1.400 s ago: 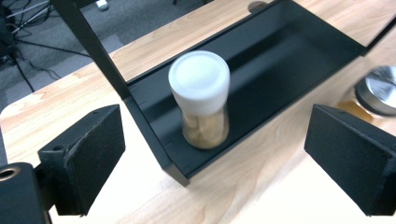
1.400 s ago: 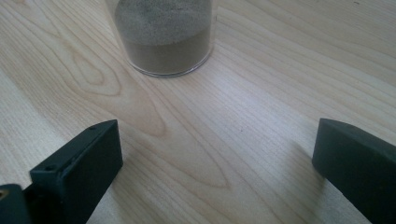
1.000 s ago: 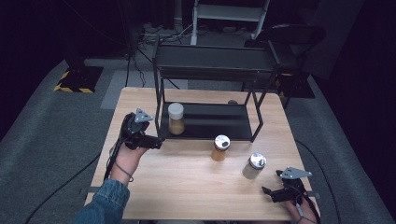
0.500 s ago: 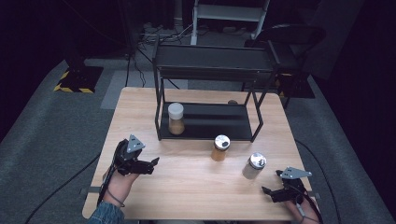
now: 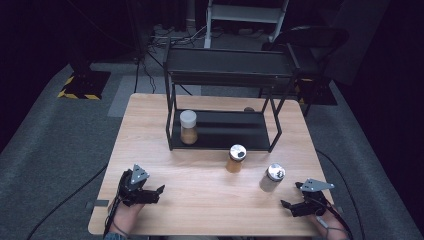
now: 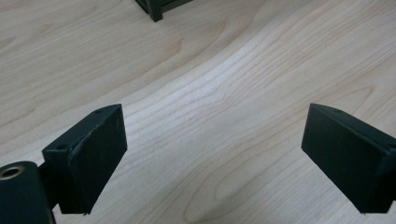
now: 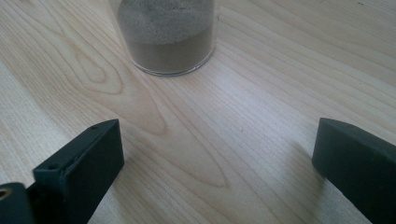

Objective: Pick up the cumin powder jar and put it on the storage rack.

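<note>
The wooden table (image 5: pixel 150 130) carries everything, and the largest thing on it is the black two-tier rack (image 5: pixel 225 75) standing along the far edge, toward the middle. On the rack's lower shelf, at its left end, stands a white-capped jar (image 5: pixel 188 127) of brown powder. Two more jars stand on the bare wood in front of the rack: an amber jar (image 5: pixel 236 158) just off the rack's front edge, and a silver-lidded jar (image 5: pixel 272 178) nearer the right edge and the near edge. The left gripper (image 5: pixel 159 191) lies low by the near-left corner, its jaws spread wide over bare wood and holding nothing; in the left gripper view the rack's foot shows at the top of the picture. The right gripper (image 5: pixel 287 206) sits by the near-right corner, jaws likewise wide apart and empty, and the right gripper view shows the base of the silver-lidded jar upright just ahead, apart from both jaws. By the look of it, the work is shelving jars, with one placed and two waiting, and the step in hand is the approach to the silver-lidded jar. The next move probably calls for the right gripper to advance until the jaws flank the glass, then close squarely on it below the lid.
</note>
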`<act>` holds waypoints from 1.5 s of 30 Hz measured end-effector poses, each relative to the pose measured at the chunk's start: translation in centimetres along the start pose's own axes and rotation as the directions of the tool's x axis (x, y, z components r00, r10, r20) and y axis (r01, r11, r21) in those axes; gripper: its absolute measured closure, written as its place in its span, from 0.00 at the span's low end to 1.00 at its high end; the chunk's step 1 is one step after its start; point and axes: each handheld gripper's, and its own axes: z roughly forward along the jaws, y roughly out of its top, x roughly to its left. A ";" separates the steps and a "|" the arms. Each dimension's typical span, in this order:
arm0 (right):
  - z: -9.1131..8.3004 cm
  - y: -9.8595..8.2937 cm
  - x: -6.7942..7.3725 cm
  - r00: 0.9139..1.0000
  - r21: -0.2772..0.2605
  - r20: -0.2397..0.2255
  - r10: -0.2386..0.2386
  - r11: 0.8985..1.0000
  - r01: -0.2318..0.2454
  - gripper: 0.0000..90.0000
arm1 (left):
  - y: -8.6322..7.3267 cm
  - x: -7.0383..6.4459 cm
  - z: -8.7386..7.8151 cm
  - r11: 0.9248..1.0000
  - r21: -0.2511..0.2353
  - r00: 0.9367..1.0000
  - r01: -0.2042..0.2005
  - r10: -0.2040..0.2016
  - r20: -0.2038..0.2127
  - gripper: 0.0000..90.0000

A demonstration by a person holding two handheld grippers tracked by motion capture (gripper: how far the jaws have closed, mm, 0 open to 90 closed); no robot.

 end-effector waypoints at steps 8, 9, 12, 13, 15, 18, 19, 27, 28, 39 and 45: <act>0.0 0.0 -0.1 1.000 -0.002 -0.002 0.001 1.000 -0.001 0.03 | -2.0 0.4 0.6 0.999 -0.003 0.999 0.038 -0.038 -0.006 0.07; 0.0 0.0 -0.1 1.000 -0.002 -0.003 0.000 1.000 0.000 0.03 | -2.1 0.5 0.7 0.999 -0.002 0.999 0.040 -0.040 -0.004 0.07; 0.0 0.0 -0.1 1.000 -0.002 -0.003 0.000 1.000 0.000 0.03 | -2.5 0.6 1.1 0.999 0.004 0.999 0.048 -0.048 -0.005 0.07; 0.0 0.0 -0.1 1.000 -0.002 -0.003 0.000 1.000 0.000 0.03 | -2.5 0.6 1.3 0.999 0.009 0.999 0.047 -0.047 -0.007 0.07; 0.0 0.0 -0.1 1.000 -0.002 -0.003 0.000 1.000 0.000 0.03 | -2.3 0.3 1.4 0.999 0.030 0.999 0.041 -0.040 -0.019 0.07; 0.0 0.0 -0.1 1.000 -0.003 -0.003 0.000 1.000 0.000 0.03 | -1.9 0.4 1.6 0.998 0.049 0.999 0.036 -0.036 -0.012 0.07; 0.0 0.0 -0.1 1.000 -0.003 -0.003 0.000 1.000 0.000 0.03 | -1.6 0.4 1.8 0.997 0.069 0.999 0.032 -0.031 -0.014 0.07; 0.0 0.0 -0.1 1.000 -0.003 -0.005 -0.001 1.000 0.001 0.03 | -1.5 0.3 1.8 0.996 0.073 0.999 0.042 -0.040 -0.024 0.04; 0.0 0.0 -0.1 1.000 -0.003 -0.005 -0.002 1.000 0.002 0.03 | -1.5 0.2 1.8 0.996 0.072 0.998 0.051 -0.049 -0.031 0.03; 0.0 0.0 -0.1 1.000 -0.003 -0.004 -0.002 1.000 0.002 0.03 | -1.5 0.0 1.8 0.995 0.075 0.997 0.062 -0.058 -0.045 0.02; 0.0 0.0 -0.1 1.000 -0.003 -0.003 -0.002 1.000 0.002 0.03 | -1.5 -0.1 1.8 0.995 0.072 0.997 0.064 -0.061 -0.046 0.02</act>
